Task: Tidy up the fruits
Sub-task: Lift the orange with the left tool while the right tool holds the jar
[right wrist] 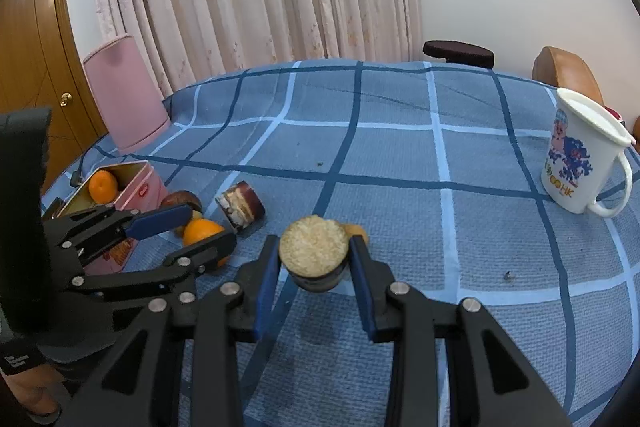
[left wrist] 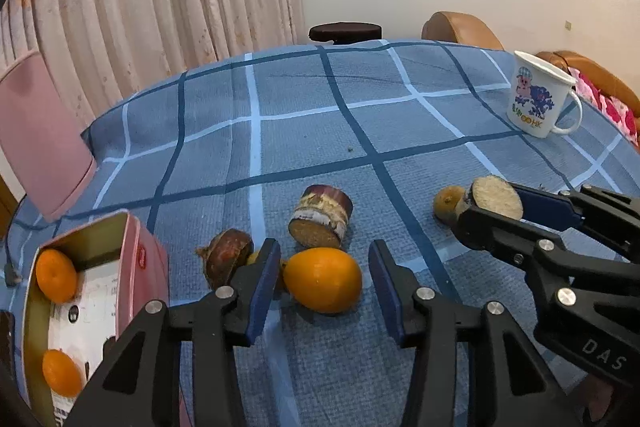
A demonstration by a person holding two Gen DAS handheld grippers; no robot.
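From the left wrist, the left claw [left wrist: 324,283] hangs spread wide around a loose orange [left wrist: 324,279] on the blue checked worktop [left wrist: 304,131], likely lined up to carry it to the pink tin [left wrist: 138,259] just beside, where two oranges already lie. From the right wrist, the right claw [right wrist: 314,261] is clamped on a cut sugarcane piece [right wrist: 314,247], cut face up.
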